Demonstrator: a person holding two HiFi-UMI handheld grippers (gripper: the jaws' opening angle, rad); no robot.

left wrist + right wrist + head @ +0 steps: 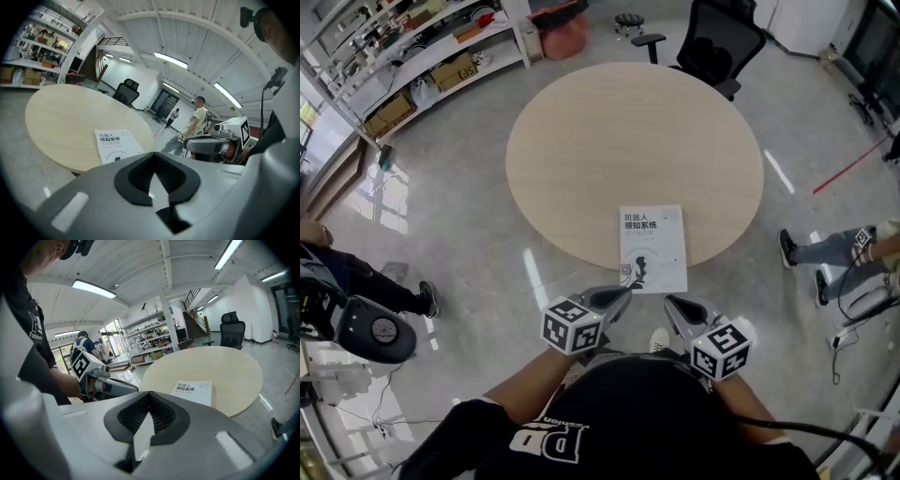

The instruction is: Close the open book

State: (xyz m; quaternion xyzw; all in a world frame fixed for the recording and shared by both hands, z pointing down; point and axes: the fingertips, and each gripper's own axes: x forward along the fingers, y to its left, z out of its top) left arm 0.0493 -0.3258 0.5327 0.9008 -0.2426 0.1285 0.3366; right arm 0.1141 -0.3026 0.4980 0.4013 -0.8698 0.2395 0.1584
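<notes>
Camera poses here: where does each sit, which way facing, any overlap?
Head view: on the person's head, facing steeply down at table and book; torso, forearms, left gripper, right gripper at bottom.
Left gripper view: on that gripper, looking along its shut jaws over the table; right gripper at right.
Right gripper view: on that gripper, looking along its shut jaws; left gripper and hand at left.
Shared: both gripper views see the book and each other's gripper.

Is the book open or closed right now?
Closed: the white paperback book lies flat on the round light wooden table, printed front cover up, no spread pages showing.
</notes>
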